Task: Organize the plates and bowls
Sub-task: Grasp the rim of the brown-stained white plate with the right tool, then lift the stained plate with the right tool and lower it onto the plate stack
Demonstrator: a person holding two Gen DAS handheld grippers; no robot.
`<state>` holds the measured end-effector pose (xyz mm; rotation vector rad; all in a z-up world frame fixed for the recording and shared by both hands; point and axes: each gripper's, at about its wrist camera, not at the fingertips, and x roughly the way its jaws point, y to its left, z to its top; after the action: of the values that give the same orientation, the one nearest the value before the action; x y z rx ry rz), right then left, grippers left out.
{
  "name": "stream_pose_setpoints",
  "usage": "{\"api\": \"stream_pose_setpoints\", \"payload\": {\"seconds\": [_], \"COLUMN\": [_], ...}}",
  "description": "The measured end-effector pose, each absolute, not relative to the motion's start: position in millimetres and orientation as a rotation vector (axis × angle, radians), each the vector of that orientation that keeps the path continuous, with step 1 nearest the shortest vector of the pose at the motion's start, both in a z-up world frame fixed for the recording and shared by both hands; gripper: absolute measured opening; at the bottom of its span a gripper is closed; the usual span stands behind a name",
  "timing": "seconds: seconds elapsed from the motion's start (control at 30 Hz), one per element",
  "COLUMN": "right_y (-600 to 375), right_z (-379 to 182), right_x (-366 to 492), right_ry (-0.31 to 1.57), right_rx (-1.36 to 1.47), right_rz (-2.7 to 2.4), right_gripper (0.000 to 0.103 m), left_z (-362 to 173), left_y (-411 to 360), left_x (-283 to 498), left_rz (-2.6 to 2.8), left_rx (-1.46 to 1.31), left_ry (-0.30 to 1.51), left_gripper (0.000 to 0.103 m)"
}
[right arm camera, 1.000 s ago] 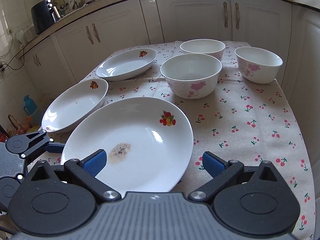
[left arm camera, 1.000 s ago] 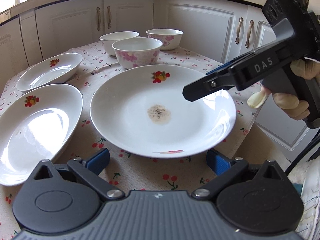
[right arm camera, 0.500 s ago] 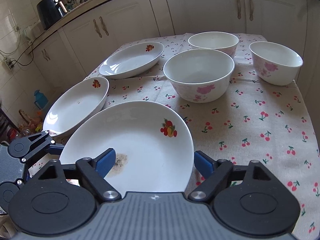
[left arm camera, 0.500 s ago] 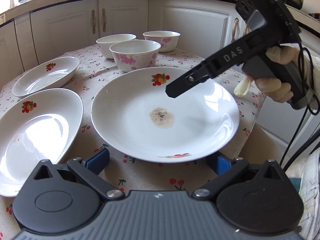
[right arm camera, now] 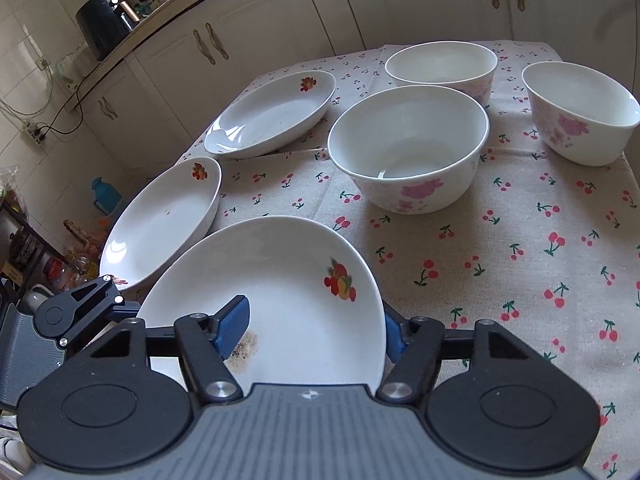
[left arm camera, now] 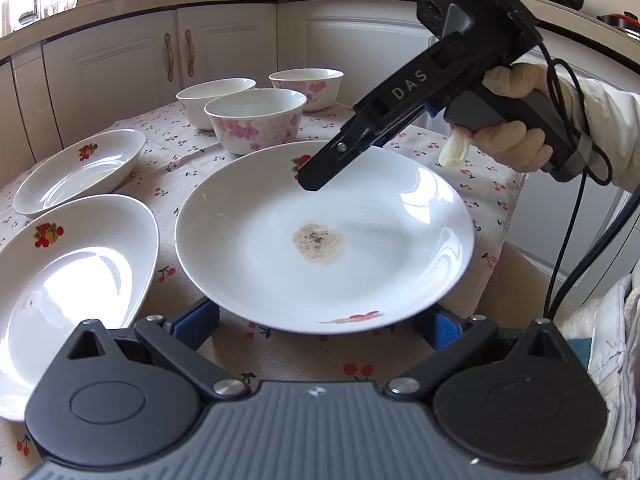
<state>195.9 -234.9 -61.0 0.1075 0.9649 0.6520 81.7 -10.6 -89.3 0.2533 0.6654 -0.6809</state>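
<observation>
White glazed round plate (left arm camera: 384, 216) with a red fruit motif and a brown speckled stain at its centre: lies nearest on the counter (right arm camera: 500, 264), which is covered by a beige cherry-print cloth.

Two white oval dishes with fruit motifs, nearer (right arm camera: 160, 224) and farther (right arm camera: 272, 114): side by side to the left of the stained plate in the right wrist view, apart from it.

Three white bowls with pink flower print, front (right arm camera: 408, 148), rear (right arm camera: 442, 66) and right (right arm camera: 580, 112): grouped at the far end of the cloth, upright.

Right tool (right arm camera: 316, 332), black with blue pads: jaws have just been closing and now straddle the stained plate's near edge, one pad over the plate's inner face, the other at the outer rim; whether the pads already press cannot be told. A gloved hand (left arm camera: 516, 136) holds its grip.

Left tool (left arm camera: 320, 322): jaws spread wide, blue pads either side of the stained plate's near rim, clear of it.
</observation>
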Motion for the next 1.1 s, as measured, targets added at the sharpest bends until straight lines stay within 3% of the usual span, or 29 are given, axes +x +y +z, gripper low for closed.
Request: {"api": "stream_pose_setpoints", "payload": {"seconds": [1.1], "right_y": [-228], "right_z": [-35], "right_x": [170], "right_ry": [0.923], "right_rx": [0.224], "right_rz": [0.571], "right_gripper": [0.073], "left_z": [-63], "left_y": [5], "left_x": [79], "left_rz": [-0.732], "left_rx": [0.285], "left_ry": [0.646], "left_gripper": [0.101]}}
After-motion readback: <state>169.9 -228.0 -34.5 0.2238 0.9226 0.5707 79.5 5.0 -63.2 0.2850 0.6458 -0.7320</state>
